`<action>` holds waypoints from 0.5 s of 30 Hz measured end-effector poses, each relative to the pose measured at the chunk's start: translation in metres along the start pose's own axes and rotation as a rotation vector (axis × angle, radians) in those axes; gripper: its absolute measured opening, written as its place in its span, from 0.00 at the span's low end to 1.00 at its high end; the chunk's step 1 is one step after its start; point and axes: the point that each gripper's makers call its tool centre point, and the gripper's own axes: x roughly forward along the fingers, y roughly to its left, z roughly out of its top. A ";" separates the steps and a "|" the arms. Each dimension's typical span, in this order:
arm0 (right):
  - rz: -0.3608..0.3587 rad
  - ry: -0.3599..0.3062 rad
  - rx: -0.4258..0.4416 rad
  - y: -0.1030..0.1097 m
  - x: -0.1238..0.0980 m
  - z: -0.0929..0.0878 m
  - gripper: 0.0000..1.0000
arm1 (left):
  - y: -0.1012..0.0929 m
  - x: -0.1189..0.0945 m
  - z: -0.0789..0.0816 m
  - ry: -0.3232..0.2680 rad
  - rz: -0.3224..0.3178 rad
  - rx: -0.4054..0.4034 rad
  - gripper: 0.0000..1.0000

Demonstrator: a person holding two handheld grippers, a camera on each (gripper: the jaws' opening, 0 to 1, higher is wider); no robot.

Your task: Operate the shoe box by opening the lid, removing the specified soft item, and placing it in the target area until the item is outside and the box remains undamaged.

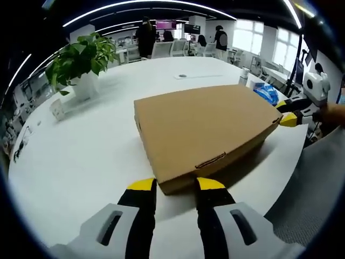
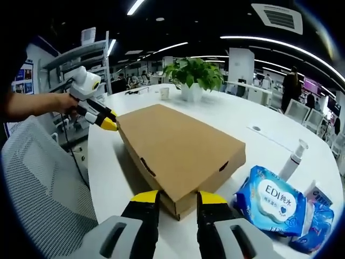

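On white glossy bench (image 1: 81, 162): flat brown cardboard shoe box (image 1: 202, 129), matte, rectangular, lid shut. Left tool (image 1: 176, 184) jaws parted, yellow tips flanking near box corner, nothing gripped. Right tool (image 2: 178, 196) likewise parted at opposite corner, empty. Right gripper view adds blue wipes packet (image 2: 272, 205) and pump bottle (image 2: 294, 157) beside box. Potted plant (image 1: 81, 62) beyond.

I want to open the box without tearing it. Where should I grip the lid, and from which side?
Grip the lid's front flap of the shoe box, beside the tab slot, probably from the left gripper's side: there the flap hangs free over the wall, so it should lift upward.
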 end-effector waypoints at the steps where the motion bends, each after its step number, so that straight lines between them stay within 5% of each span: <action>1: 0.000 0.000 0.001 0.000 0.000 0.000 0.23 | 0.000 0.000 0.000 0.000 0.001 0.000 0.27; 15: -0.004 -0.006 0.004 -0.006 0.005 0.002 0.23 | 0.002 0.006 0.003 0.009 0.005 0.004 0.27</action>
